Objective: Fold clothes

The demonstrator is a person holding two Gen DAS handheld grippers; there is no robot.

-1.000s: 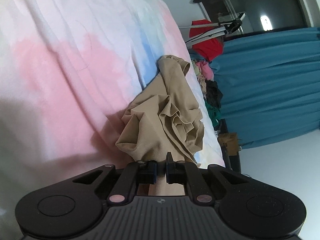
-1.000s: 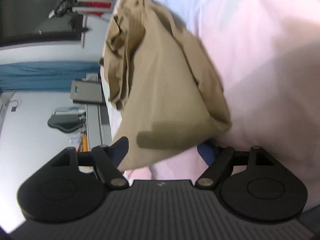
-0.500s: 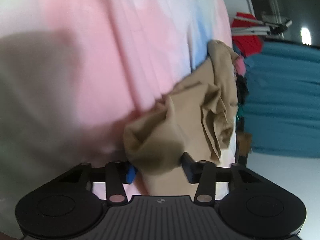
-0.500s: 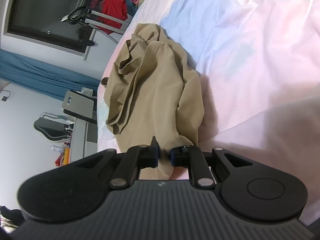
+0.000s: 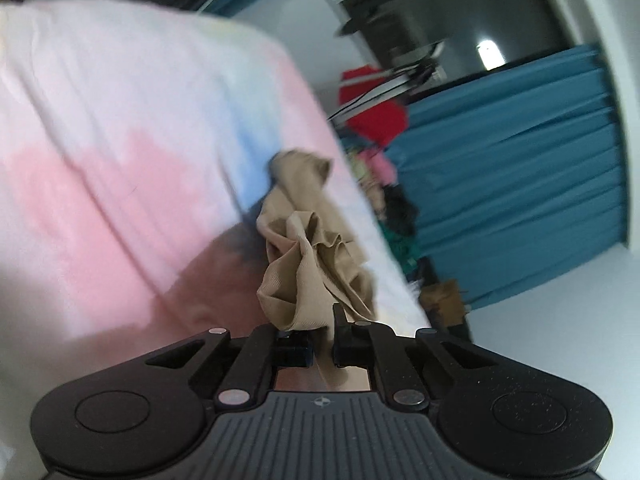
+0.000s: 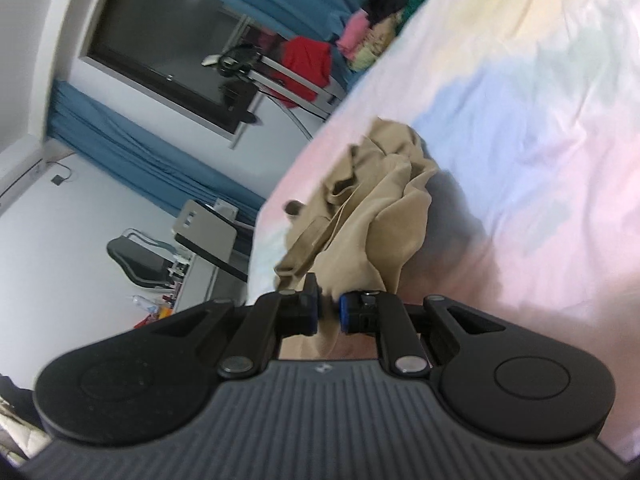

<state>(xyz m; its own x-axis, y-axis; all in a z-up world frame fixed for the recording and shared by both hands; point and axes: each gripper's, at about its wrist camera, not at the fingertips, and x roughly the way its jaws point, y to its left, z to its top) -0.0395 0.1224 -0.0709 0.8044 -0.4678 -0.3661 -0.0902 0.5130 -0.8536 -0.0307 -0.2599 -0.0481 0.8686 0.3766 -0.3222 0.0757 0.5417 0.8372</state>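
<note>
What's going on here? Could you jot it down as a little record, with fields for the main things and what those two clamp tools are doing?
garment: tan garment, crumpled, not yet folded
surface: bed sheet in pastel pink, blue and white
left gripper: shut on a bunched part of the fabric
right gripper: shut on another part of the same fabric
background: blue curtains, a dark window, a pile of mixed clothes beyond the bed
</note>
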